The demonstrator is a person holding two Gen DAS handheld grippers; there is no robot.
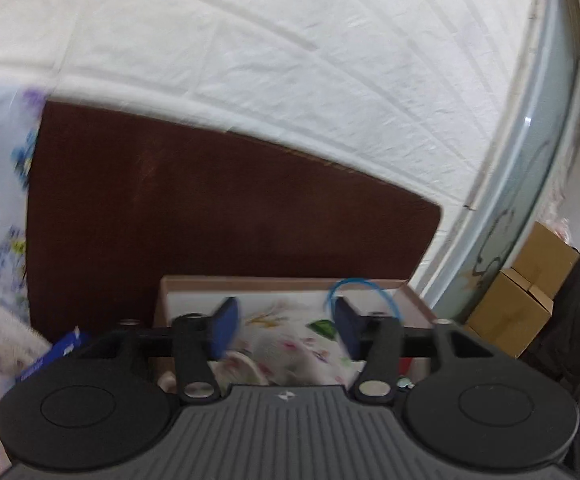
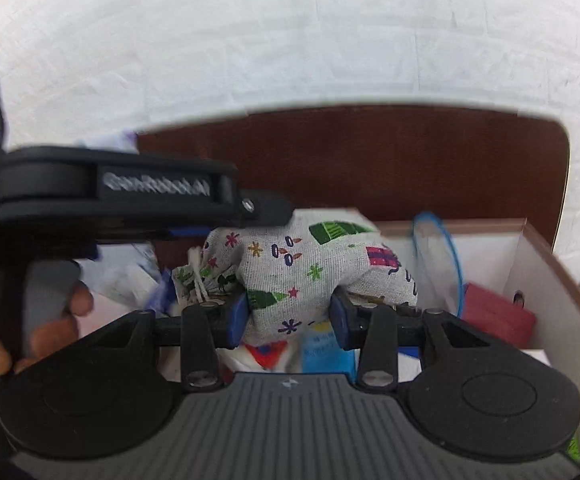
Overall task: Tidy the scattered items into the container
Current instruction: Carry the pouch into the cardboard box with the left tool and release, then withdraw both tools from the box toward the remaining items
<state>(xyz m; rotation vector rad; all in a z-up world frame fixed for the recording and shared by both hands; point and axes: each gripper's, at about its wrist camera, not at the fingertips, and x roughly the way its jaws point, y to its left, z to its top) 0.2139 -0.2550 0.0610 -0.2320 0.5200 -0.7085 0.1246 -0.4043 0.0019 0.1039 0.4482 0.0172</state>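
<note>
Two grippers work over one cardboard box [image 2: 546, 264]. The right gripper [image 2: 288, 316] has its blue pads clamped on a patterned cloth pouch [image 2: 310, 264], which bulges up between them above the box's near left part. The left gripper [image 1: 286, 326] hangs over the same pouch [image 1: 290, 344] with its fingers apart and nothing pinched. Inside the box lie a blue-rimmed ring [image 2: 438, 256] toward the far side, a dark red pad [image 2: 498, 316] at right and a light blue packet [image 2: 324, 352] nearest.
</note>
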